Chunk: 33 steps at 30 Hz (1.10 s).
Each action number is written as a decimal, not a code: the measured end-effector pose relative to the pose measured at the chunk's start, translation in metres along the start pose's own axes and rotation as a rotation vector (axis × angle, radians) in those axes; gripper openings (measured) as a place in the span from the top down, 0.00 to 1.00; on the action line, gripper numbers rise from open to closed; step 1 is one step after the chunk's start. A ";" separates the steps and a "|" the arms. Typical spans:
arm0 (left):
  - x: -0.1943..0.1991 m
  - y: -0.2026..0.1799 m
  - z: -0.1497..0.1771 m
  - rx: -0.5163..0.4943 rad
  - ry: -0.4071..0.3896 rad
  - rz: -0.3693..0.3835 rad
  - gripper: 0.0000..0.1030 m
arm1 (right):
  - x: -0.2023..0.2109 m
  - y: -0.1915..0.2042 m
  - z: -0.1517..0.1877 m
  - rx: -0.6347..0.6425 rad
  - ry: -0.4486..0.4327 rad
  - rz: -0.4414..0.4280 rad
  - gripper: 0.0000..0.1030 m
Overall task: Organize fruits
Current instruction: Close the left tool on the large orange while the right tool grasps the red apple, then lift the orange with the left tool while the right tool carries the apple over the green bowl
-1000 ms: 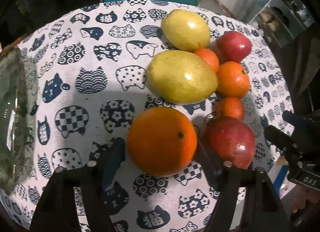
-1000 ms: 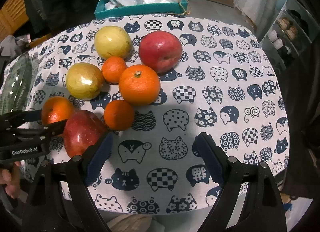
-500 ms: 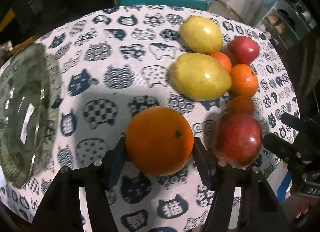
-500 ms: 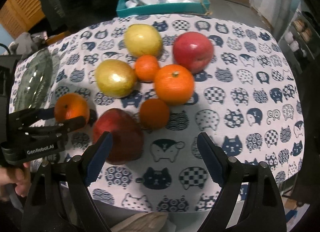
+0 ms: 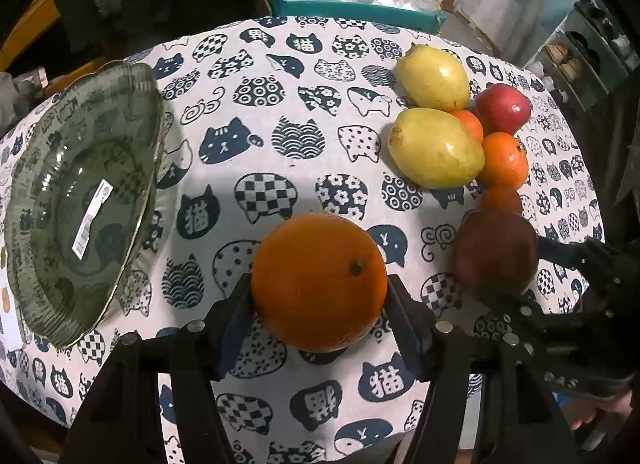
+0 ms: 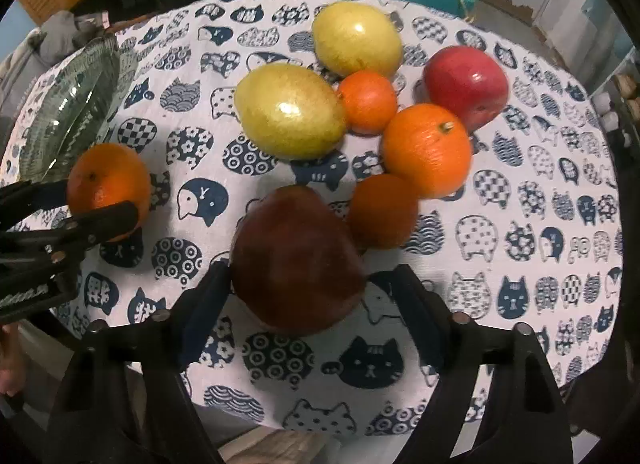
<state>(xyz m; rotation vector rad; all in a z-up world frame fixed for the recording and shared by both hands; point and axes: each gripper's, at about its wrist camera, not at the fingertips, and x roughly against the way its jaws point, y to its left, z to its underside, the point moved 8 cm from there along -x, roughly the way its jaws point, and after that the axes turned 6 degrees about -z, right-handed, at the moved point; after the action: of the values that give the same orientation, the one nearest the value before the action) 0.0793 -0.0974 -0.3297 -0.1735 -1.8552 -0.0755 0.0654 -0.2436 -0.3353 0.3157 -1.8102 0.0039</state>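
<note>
Clamping a large orange above the cloth, the left gripper nears an empty glass plate, while the right gripper brackets a dark red apple, jaws apart, seven fruits unsorted.

From my left camera, the glass plate is cut off by the picture's left edge. The small orange hides partly behind the dark red apple, which looks blurry. From my right camera, that apple covers some of my right hand-held gripper, so I cannot tell if both sides touch it.
</note>
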 end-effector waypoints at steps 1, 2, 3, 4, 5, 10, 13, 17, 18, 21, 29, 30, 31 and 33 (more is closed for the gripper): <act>0.001 0.001 0.001 0.003 -0.001 0.000 0.36 | -0.003 0.001 0.000 -0.003 0.006 -0.007 0.25; 0.002 0.002 0.001 0.006 -0.003 0.000 0.36 | -0.005 0.002 0.000 -0.003 0.012 -0.010 0.27; 0.003 0.003 0.002 0.008 -0.004 0.001 0.36 | -0.008 0.003 0.000 -0.002 0.018 -0.009 0.29; 0.004 0.004 0.002 0.011 -0.006 0.001 0.36 | -0.010 0.004 0.000 0.003 0.023 0.000 0.30; 0.005 0.005 0.002 0.013 -0.009 0.001 0.36 | -0.012 0.004 0.000 0.008 0.026 0.007 0.30; 0.009 0.007 0.001 0.019 -0.019 0.004 0.36 | -0.014 0.006 -0.002 0.041 0.002 0.037 0.31; 0.012 0.009 0.000 0.024 -0.027 0.002 0.36 | -0.013 0.006 -0.002 0.045 -0.007 0.047 0.32; 0.017 0.012 -0.002 0.033 -0.039 -0.003 0.37 | -0.009 0.011 -0.005 0.045 -0.039 0.048 0.32; 0.019 0.013 -0.002 0.036 -0.043 -0.004 0.37 | -0.005 0.013 -0.004 0.046 -0.049 0.044 0.32; 0.026 0.015 -0.005 0.036 -0.065 -0.011 0.37 | 0.005 0.013 -0.009 0.042 -0.081 0.039 0.32; 0.054 0.017 -0.014 0.039 -0.137 -0.011 0.37 | 0.038 0.010 -0.027 0.024 -0.178 0.042 0.32; 0.058 0.018 -0.015 0.039 -0.149 -0.012 0.37 | 0.043 0.009 -0.030 0.022 -0.194 0.044 0.32; 0.064 0.019 -0.017 0.039 -0.165 -0.015 0.37 | 0.047 0.009 -0.030 0.021 -0.207 0.044 0.32; 0.073 0.021 -0.020 0.037 -0.191 -0.019 0.37 | 0.057 0.009 -0.037 0.016 -0.237 0.046 0.32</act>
<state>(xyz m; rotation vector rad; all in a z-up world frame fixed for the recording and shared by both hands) 0.0807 -0.0738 -0.2550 -0.1412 -2.0480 -0.0388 0.0856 -0.2406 -0.2700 0.2961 -2.0527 0.0139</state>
